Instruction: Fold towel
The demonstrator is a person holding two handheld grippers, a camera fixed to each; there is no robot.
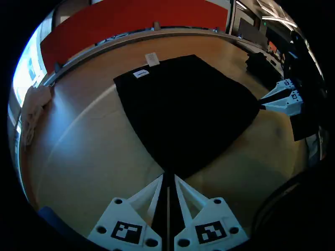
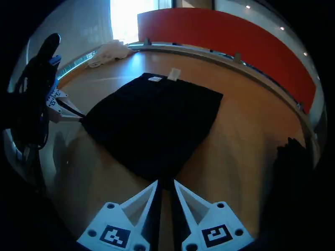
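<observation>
— State of the claws?
— My left gripper (image 1: 168, 178) is pinched closed on the near corner of the towel (image 1: 188, 108). My right gripper (image 2: 166, 183) clamps the neighbouring corner the same way. The towel lies flat on the table (image 1: 83, 150).
— Recommended handling?
— Lift both corners level, keep that edge taut, and carry it over toward the white tag (image 1: 141, 73).
— Obstructions?
— Far left, pale cloths (image 1: 33, 104); a paper slip (image 1: 152, 58) at the towel's far edge; to the right, a dark bundle (image 1: 261, 62). I judge only the slip worth watching.
</observation>
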